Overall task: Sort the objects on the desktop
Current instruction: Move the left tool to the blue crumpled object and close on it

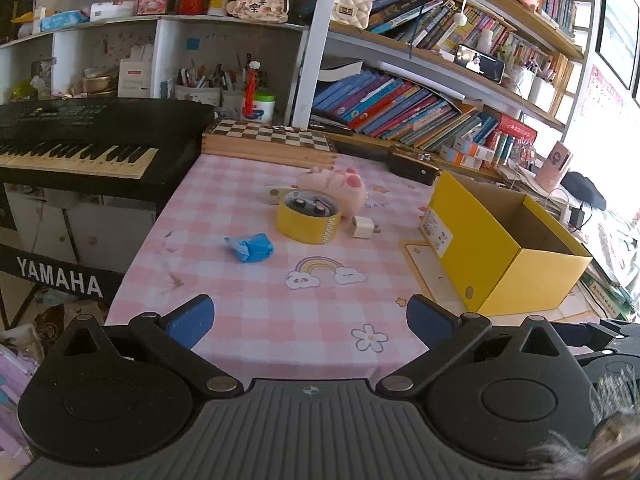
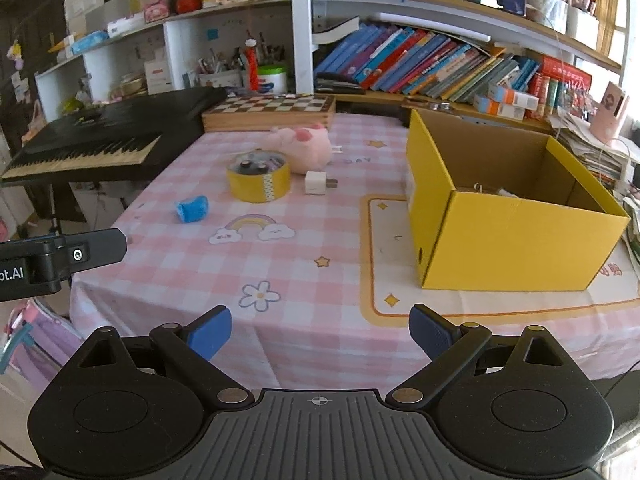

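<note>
Yellow cardboard marks the landmark for everything on this desk: the yellow box [image 1: 508,240] stands open-topped on the pink checked tablecloth [image 1: 248,288], and the loose things to be sorted all lie to its left, well apart from it. Nearest the box is the white charger plug [image 1: 363,227], its prongs pointing toward the box; just beyond the plug, farther from the box, sits the yellow tape roll [image 1: 309,220] with small batteries resting inside its ring, and the pink plush toy [image 1: 340,188] lies behind the roll, touching it or nearly so. Farthest from the box is the crumpled blue wrapper [image 1: 251,247], its long axis running roughly across the table, parallel to the near table edge. Both tools hover at that near edge with nothing between their pads: the left gripper [image 1: 310,320] is spread wide and released, and the right gripper [image 2: 320,334] is likewise spread and empty. From the left gripper the wrapper lies ahead and slightly to the left; from the right gripper it lies ahead and well to the left, while the box sits ahead to the right. By this layout the left hand looks nearer the wrapper and the right hand nearer the box, so a pick by the left and a carry rightward toward the box seems the likely turn.
</note>
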Available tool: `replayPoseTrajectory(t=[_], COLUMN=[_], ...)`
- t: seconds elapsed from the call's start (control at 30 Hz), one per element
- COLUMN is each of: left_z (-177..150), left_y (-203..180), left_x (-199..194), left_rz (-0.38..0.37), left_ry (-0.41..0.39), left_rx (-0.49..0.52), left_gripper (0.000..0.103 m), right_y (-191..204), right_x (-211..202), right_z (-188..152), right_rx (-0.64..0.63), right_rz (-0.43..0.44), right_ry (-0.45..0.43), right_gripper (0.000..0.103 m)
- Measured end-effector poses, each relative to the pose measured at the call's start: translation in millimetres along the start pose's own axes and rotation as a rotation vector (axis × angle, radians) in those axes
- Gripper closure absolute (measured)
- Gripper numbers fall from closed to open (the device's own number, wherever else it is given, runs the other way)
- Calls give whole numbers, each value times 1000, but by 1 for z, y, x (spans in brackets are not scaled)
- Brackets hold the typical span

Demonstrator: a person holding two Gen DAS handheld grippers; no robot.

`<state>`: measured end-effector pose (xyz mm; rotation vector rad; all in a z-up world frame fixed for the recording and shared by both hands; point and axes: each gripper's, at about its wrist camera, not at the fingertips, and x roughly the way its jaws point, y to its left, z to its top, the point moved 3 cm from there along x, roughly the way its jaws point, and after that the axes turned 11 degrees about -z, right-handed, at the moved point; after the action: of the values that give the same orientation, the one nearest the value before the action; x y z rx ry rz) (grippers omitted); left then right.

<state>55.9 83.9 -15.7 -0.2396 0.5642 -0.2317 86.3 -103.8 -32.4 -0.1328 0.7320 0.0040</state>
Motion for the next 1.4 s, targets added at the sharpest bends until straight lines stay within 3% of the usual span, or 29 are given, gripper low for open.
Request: replayPoseTrajectory(t=[0.53,1.4], left_z=[1,36], left_y=[8,36], left_x=[11,87], left_rz=[26,99], left_ry=[40,102], left_rx=[6,-78], left_gripper=[0,0], right_y=[18,27], right_x=[14,96], right_z=[6,71], right_rx=[-58,-155], right_rz=[11,116], right_ry=[24,43], right_gripper=[6,2])
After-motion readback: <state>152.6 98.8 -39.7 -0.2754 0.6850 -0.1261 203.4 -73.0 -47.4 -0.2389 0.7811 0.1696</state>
